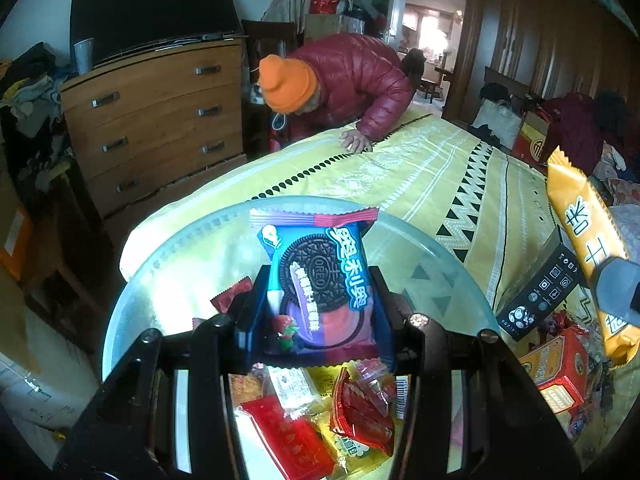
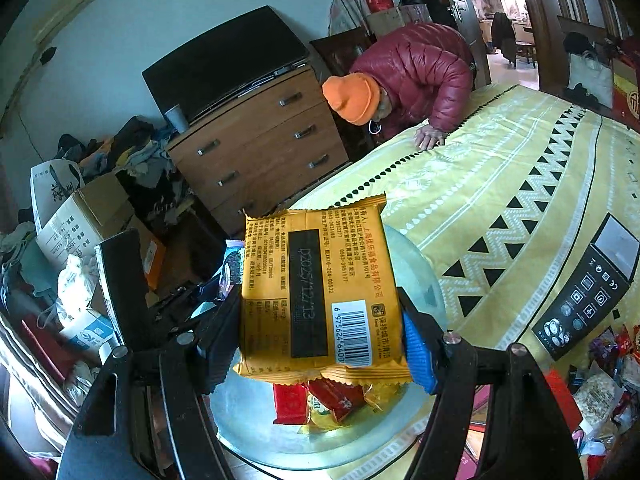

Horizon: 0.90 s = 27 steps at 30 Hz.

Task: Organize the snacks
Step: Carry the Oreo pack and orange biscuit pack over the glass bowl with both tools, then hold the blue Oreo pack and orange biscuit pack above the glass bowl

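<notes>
My left gripper (image 1: 316, 308) is shut on a blue and pink Oreo packet (image 1: 320, 280), held over a round glass plate (image 1: 180, 264) on the yellow bedspread. Several small wrapped snacks (image 1: 320, 420) lie in the plate below it. My right gripper (image 2: 320, 336) is shut on a yellow snack packet (image 2: 320, 292), printed back side up, above the same glass plate (image 2: 416, 272), where red and yellow snacks (image 2: 324, 400) lie. The yellow packet (image 1: 588, 240) and the right gripper's finger show at the right edge of the left wrist view. The Oreo packet (image 2: 232, 264) peeks in left of the yellow one.
A person in a red jacket and orange hat (image 1: 288, 84) leans on the far side of the bed. A black box (image 1: 544, 292) and a pile of loose snacks (image 1: 560, 364) lie right of the plate. A wooden dresser (image 1: 156, 120) and clutter stand to the left.
</notes>
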Motion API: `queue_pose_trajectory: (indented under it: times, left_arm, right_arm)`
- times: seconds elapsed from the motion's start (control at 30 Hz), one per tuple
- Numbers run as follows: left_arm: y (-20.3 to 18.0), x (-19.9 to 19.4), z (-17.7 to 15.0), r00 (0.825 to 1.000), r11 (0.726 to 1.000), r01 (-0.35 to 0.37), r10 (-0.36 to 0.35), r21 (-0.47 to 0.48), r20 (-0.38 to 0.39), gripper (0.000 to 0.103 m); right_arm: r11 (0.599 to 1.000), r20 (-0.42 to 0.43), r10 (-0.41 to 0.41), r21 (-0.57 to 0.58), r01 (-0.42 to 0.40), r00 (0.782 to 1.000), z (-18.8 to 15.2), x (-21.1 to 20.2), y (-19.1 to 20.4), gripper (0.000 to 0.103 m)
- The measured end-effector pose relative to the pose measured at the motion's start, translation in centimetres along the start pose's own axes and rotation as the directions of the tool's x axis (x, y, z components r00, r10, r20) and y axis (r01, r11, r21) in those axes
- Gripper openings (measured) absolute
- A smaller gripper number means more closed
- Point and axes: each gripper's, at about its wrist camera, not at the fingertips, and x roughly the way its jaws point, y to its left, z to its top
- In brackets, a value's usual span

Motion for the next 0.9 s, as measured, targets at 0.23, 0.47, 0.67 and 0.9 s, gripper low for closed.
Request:
queue_pose_trajectory:
  times: [0.23,0.47,0.67,0.9]
  left_arm:
    - [0.5,0.6,0.1,1.000,1.000,0.005,-0.005,-0.013,-0.011,0.046]
    - [0.8,0.8,0.2,1.000,1.000,0.006,-0.006,-0.015,-0.018,0.046]
    - [0.8,1.2,0.2,1.000,1.000,0.006,-0.007,-0.016,-0.023,0.046]
    - [0.8,1.3,0.1,1.000,1.000,0.008,-0.009,-0.020,-0.027,0.046]
  right_arm:
    - [1.000,-0.014,0.003,0.008,-0.003,1.000,0.0,0.8,-0.2,0.074]
    - [1.000,-0.021,0.004,0.010,-0.004,1.000,-0.1,1.3,0.0,0.074]
    - [1.000,-0.027,0.004,0.013,-0.004,1.000,0.0,1.6,0.0,0.074]
    - [1.000,-0.035,0.005,0.020,-0.004,0.999,-0.2,1.9,-0.1,0.074]
